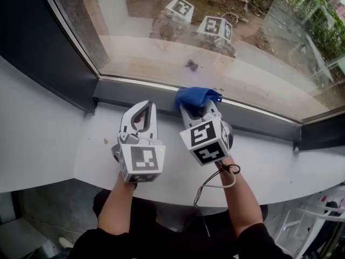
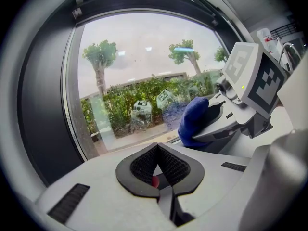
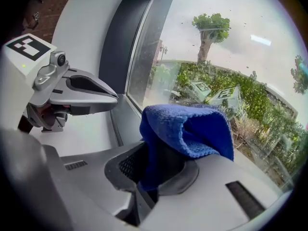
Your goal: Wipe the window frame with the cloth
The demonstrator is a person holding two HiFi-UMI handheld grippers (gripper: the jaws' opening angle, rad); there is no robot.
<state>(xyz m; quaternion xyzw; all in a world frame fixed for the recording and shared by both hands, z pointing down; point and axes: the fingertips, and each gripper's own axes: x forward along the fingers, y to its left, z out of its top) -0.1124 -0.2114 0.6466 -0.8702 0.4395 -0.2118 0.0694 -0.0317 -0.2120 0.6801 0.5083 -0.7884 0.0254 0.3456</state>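
A blue cloth (image 1: 197, 96) is bunched in my right gripper (image 1: 198, 111), which is shut on it and presses it against the dark grey lower window frame (image 1: 129, 92). In the right gripper view the cloth (image 3: 185, 129) folds over the jaws and hides their tips, close to the glass. My left gripper (image 1: 146, 106) lies just to the left on the white sill (image 1: 275, 163), shut and empty, its tips almost at the frame. The left gripper view shows its pads (image 2: 144, 170) meeting with nothing between them, and the cloth (image 2: 195, 119) off to the right.
The window glass (image 1: 226, 42) rises behind the frame and mirrors both marker cubes. A dark side frame (image 1: 38, 42) stands at the left. A thin cable (image 1: 215, 185) loops from the right gripper. A small crumb (image 1: 105, 141) lies on the sill.
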